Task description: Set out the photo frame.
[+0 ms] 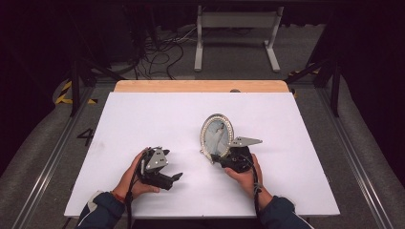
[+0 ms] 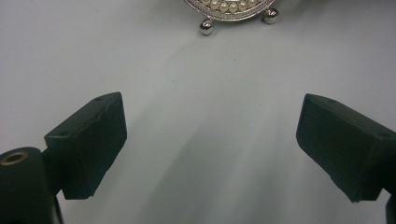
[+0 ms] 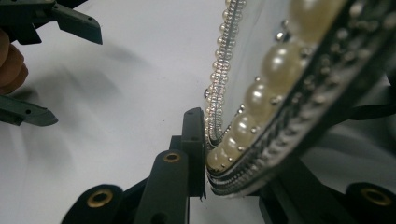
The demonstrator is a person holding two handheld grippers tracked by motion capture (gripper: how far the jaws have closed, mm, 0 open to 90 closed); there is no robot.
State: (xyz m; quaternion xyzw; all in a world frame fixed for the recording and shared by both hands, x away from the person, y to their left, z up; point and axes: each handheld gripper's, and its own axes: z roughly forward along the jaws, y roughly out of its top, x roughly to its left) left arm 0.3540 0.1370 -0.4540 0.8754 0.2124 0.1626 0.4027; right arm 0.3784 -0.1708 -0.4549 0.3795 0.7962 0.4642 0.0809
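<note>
An oval picture frame [image 1: 217,135] with a pearl-and-silver rim stands up near the middle of the white table [image 1: 143,119]. My right gripper [image 1: 220,157] is shut on its lower rim, and the right gripper view shows the jaws pressing the frame [image 3: 280,93] from both sides. The left gripper [image 1: 175,177] rests low on the table to the frame's left, open with nothing between its fingers. In the left gripper view the frame's bottom edge [image 2: 229,7] and two ball feet sit ahead of the wide-apart jaws. Whether the feet touch the table I cannot tell.
A wooden strip [image 1: 200,86] runs along the table's far edge. Beyond it on the floor stand a white metal stand [image 1: 236,21] and loose cables [image 1: 157,57]. The left gripper [image 3: 70,70] and a hand appear at the left of the right gripper view.
</note>
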